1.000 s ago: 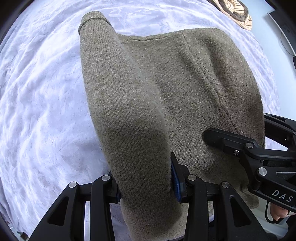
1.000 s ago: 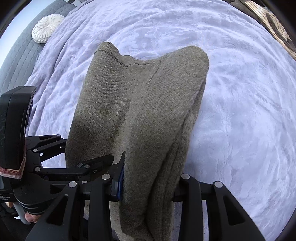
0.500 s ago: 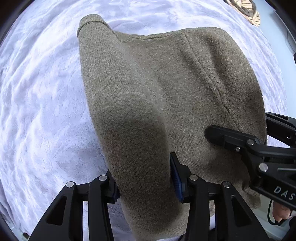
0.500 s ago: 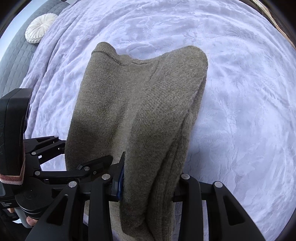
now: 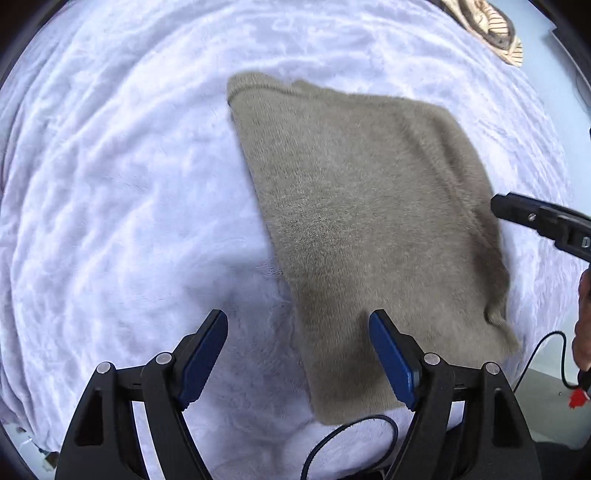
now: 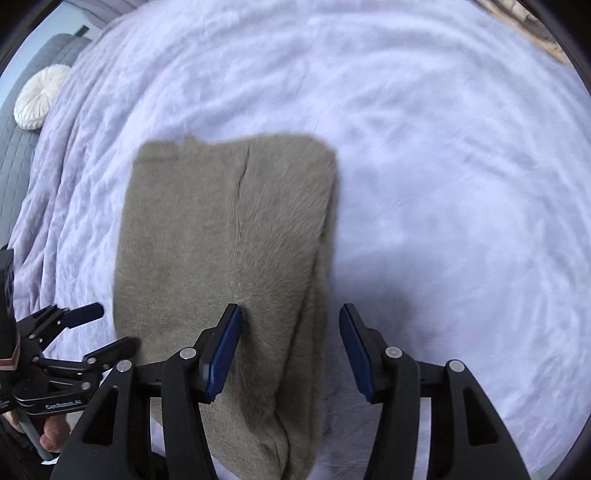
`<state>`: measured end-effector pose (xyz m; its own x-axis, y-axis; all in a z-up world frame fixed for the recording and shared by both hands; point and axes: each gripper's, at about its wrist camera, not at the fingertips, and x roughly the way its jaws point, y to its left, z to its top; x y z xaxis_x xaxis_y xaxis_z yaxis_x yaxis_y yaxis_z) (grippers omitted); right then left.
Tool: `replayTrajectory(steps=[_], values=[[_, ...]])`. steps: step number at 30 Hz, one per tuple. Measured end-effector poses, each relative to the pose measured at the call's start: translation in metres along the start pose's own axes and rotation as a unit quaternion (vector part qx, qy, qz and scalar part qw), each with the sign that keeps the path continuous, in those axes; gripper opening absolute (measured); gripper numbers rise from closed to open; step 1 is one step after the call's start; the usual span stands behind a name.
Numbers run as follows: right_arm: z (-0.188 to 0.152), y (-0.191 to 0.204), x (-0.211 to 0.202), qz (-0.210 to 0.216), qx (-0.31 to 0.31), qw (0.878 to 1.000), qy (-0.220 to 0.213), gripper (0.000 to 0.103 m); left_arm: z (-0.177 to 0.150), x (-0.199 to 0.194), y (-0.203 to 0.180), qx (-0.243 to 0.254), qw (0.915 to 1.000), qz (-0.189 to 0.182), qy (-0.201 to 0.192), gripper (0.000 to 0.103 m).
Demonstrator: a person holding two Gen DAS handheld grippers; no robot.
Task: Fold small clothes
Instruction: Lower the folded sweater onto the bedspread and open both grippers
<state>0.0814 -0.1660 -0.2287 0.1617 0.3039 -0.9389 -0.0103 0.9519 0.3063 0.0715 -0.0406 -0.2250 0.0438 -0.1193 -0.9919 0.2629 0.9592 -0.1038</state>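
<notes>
An olive-brown knitted garment lies folded flat on the white plush bedspread. It also shows in the right wrist view. My left gripper is open and empty, above the garment's near left edge. My right gripper is open and empty, straddling the garment's near right edge. The right gripper's finger shows at the right of the left wrist view. The left gripper shows at the lower left of the right wrist view.
A round white cushion lies on a grey quilted cover at the far left. A patterned brown item sits at the far right. A black cable loops by the near edge.
Both grippers have opened and let go of the garment. It has dropped flat onto the bedspread, and both grippers have pulled back from it.
</notes>
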Motion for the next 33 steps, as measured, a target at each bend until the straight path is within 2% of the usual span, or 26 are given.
replayTrajectory(steps=[3,6,7,9,11,13,15,19,21,24,26,28,30,33], values=[[-0.011,0.019,-0.022,0.059,-0.047,0.997,-0.025,0.059,-0.004,-0.011,-0.023,0.032,0.9992,-0.011,-0.018,0.08],[-0.019,0.038,-0.012,0.092,-0.081,0.992,0.001,0.058,-0.011,-0.008,-0.05,0.08,0.9966,-0.005,-0.019,0.08],[-0.021,0.042,-0.001,0.085,-0.087,0.992,0.016,0.058,-0.023,-0.005,-0.045,0.093,0.9956,0.0,-0.013,0.08],[-0.025,0.039,0.019,0.064,-0.082,0.994,0.04,0.058,-0.024,0.01,-0.05,0.108,0.994,0.018,0.005,0.08],[-0.027,0.028,0.037,0.025,-0.067,0.996,0.055,0.058,-0.025,0.035,-0.052,0.113,0.9913,0.051,0.042,0.08],[-0.026,0.015,0.047,0.017,-0.044,0.997,0.066,0.058,-0.024,0.05,-0.052,0.107,0.991,0.048,0.063,0.08],[-0.023,0.015,0.044,0.018,-0.046,0.997,0.065,0.056,-0.024,0.046,-0.055,0.11,0.9908,0.054,0.057,0.08],[-0.015,0.027,0.022,0.033,-0.07,0.997,0.03,0.057,-0.022,0.019,-0.067,0.134,0.9886,0.068,0.001,0.08],[-0.005,0.03,0.018,0.04,-0.067,0.997,0.022,0.057,-0.017,0.013,-0.069,0.132,0.9885,0.073,-0.012,0.08],[0.008,0.033,0.026,0.037,-0.064,0.997,0.027,0.057,-0.009,0.016,-0.059,0.108,0.99,0.091,-0.006,0.08],[0.013,0.035,0.037,0.033,-0.06,0.997,0.044,0.058,-0.002,0.029,-0.049,0.089,0.9897,0.111,0.015,0.08],[0.019,0.035,0.055,0.016,-0.051,0.996,0.07,0.058,0.002,0.042,-0.042,0.074,0.9912,0.101,0.043,0.08],[0.019,0.036,0.065,0.003,-0.055,0.995,0.08,0.058,0.003,0.044,-0.041,0.074,0.9917,0.094,0.046,0.08],[0.016,0.05,0.057,-0.004,-0.089,0.994,0.066,0.058,-0.007,0.028,-0.041,0.094,0.9901,0.101,0.025,0.08]])
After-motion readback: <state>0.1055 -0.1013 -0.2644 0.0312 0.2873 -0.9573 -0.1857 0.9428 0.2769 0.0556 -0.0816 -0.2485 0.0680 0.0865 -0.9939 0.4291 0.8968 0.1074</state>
